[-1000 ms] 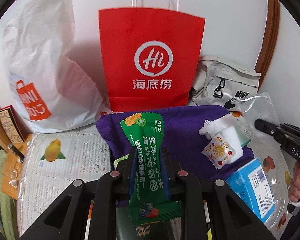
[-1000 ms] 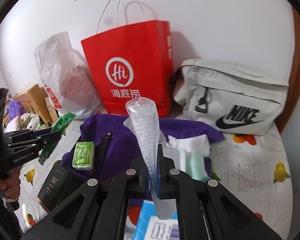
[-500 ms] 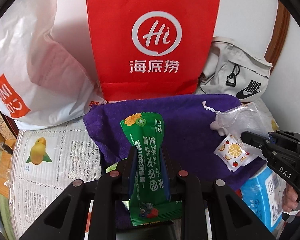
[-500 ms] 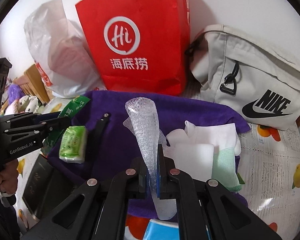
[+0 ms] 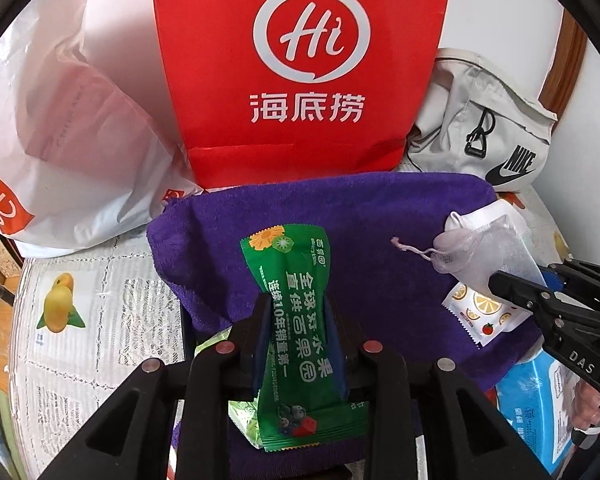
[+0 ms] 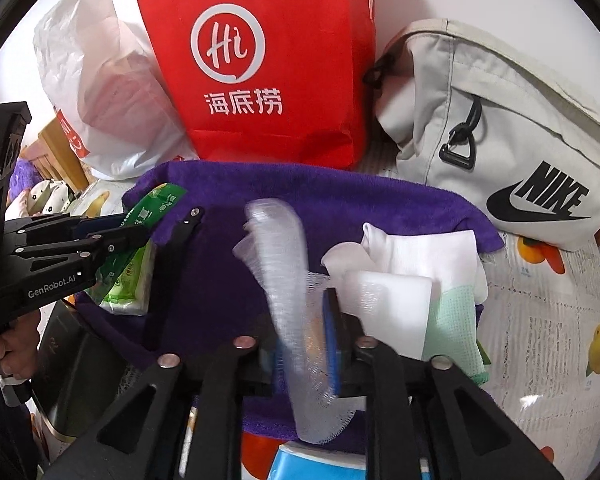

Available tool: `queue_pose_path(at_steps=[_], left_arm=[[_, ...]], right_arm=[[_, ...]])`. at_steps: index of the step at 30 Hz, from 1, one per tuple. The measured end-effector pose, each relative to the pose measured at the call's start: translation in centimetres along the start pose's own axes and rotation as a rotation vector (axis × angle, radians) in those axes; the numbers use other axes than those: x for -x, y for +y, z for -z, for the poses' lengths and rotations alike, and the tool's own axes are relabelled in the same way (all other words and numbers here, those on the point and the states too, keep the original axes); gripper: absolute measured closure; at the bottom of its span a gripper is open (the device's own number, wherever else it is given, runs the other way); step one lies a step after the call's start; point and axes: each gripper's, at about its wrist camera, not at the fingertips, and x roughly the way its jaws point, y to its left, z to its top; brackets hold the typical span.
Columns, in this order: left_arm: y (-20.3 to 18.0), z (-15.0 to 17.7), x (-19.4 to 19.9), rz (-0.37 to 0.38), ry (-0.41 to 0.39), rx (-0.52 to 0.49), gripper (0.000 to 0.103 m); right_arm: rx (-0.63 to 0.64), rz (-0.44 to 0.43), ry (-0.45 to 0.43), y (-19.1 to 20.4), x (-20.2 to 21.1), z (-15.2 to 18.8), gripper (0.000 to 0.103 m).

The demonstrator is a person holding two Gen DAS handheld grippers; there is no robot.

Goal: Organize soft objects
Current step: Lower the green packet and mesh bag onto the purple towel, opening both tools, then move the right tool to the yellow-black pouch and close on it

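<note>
A purple towel (image 5: 360, 232) lies spread in front of the bags. My left gripper (image 5: 298, 312) holds a green snack packet (image 5: 292, 272) upright over the towel's near edge; its jaws are opening, but the pads still touch the packet. My right gripper (image 6: 304, 312) has its jaws opening, and a white mesh pouch (image 6: 280, 248) stands loose and blurred between them, leaning left over the purple towel (image 6: 220, 264). On the towel lie a white cloth (image 6: 420, 252), a white sponge (image 6: 392, 304), a green tissue pack (image 6: 128, 292) and a fruit-print sachet (image 5: 480, 312).
A red paper bag (image 5: 300, 60), a white plastic bag (image 5: 72, 128) and a grey Nike bag (image 6: 500, 120) stand along the wall behind the towel. A blue box (image 5: 540, 412) sits at the near right, a dark box (image 6: 72, 360) at the near left. A black clip (image 6: 180, 236) lies on the towel.
Both grippers came down and closer to the purple towel. The right jaws parted and the mesh pouch tipped to the left. The green packet stays in the left jaws.
</note>
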Motion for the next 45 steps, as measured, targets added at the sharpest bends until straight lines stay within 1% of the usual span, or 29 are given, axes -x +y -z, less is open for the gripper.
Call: queue_pose_path(at_steps=[1, 6, 8, 9, 10, 11, 13, 15, 17, 24, 29, 34, 39, 45], left_arm=[[0.0, 0.0, -0.1, -0.002, 0.001, 0.003, 0.076], [0.1, 0.0, -0.2, -0.009, 0.007, 0.008, 0.076], [0.2, 0.0, -0.2, -0.006, 0.008, 0.012, 0.074], [0.2, 0.0, -0.2, -0.006, 0.008, 0.012, 0.071], [0.2, 0.0, -0.2, -0.006, 0.008, 0.010, 0.068], [0.2, 0.0, -0.1, -0.009, 0.008, 0.010, 0.065], [0.1, -0.1, 0.2, -0.008, 0.001, 0.007, 0.053], [0.1, -0.1, 0.5, -0.009, -0.003, 0.006, 0.050], [0.0, -0.1, 0.7, -0.012, -0.003, 0.005, 0.049], [0.1, 0.1, 2.2, -0.019, -0.014, 0.011, 0.047], [0.4, 0.3, 3.6, -0.022, -0.028, 0.014, 0.046], [0.7, 1.1, 5.7, -0.023, -0.045, 0.016, 0.046], [0.9, 2.7, 8.0, -0.015, -0.060, 0.029, 0.046], [0.9, 5.3, 10.7, -0.011, -0.074, 0.053, 0.046]], right_arm=[[0.000, -0.002, -0.001, 0.0, 0.0, 0.0, 0.075], [0.001, -0.003, 0.000, 0.0, 0.0, 0.3, 0.068], [-0.002, -0.008, -0.003, 0.0, 0.1, 0.3, 0.059], [-0.002, -0.010, -0.004, 0.0, 0.1, 0.4, 0.056], [-0.002, -0.012, -0.006, 0.0, 0.2, 0.4, 0.049], [-0.002, -0.012, -0.010, 0.0, 0.4, 0.5, 0.046], [-0.007, -0.008, -0.021, 0.1, 0.7, 0.5, 0.037], [-0.013, -0.010, -0.030, 0.1, 1.0, 0.4, 0.034], [-0.022, -0.022, -0.036, 0.0, 1.2, 0.4, 0.029], [-0.029, -0.042, -0.051, 0.6, 2.3, 0.4, 0.025], [0.002, -0.072, -0.073, 2.2, 3.5, 0.4, 0.025], [0.020, -0.070, -0.098, 3.5, 5.3, 0.8, 0.025], [0.032, -0.052, -0.107, 4.5, 7.4, 3.0, 0.025], [0.020, -0.069, -0.069, 5.3, 9.0, 7.3, 0.025]])
